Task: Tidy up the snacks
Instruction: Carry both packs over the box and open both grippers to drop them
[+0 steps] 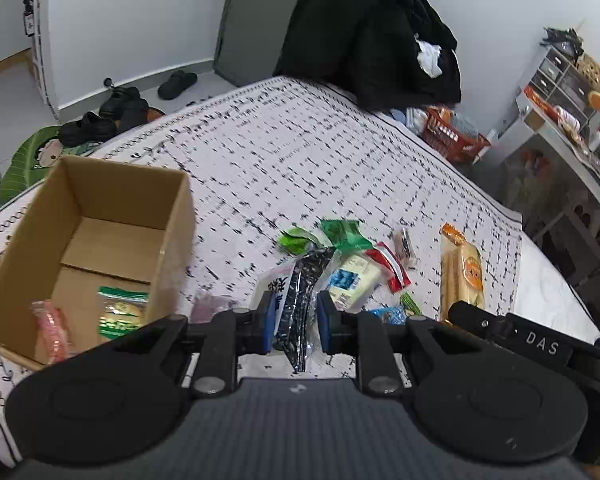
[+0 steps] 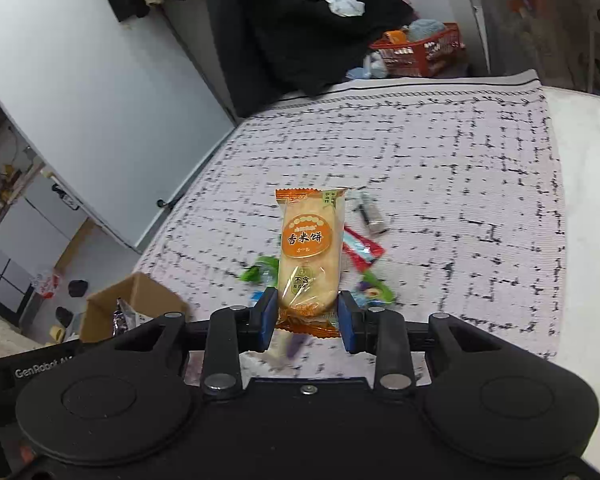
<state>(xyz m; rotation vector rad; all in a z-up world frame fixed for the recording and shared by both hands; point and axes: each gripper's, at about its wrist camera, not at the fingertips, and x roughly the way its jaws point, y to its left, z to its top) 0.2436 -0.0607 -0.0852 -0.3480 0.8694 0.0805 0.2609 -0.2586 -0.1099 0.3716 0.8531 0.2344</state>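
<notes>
My left gripper (image 1: 296,320) is shut on a black-and-silver snack bag (image 1: 298,300) and holds it above the patterned cloth. A cardboard box (image 1: 88,240) stands to its left with a green-and-yellow packet (image 1: 120,312) and a pink packet (image 1: 50,332) inside. My right gripper (image 2: 308,320) is shut on an orange rice cracker packet (image 2: 310,252), held up off the cloth; that packet also shows in the left wrist view (image 1: 462,272). Loose snacks lie beneath: green packets (image 1: 332,236), a white-blue packet (image 1: 352,278), a red packet (image 1: 390,266).
The patterned cloth (image 1: 300,152) covers a bed. Black clothing (image 1: 372,32) is piled at its far end beside a red basket (image 1: 452,136). Shoes (image 1: 112,116) lie on the floor at left. A shelf unit (image 1: 568,92) stands at right. The box also shows in the right wrist view (image 2: 132,304).
</notes>
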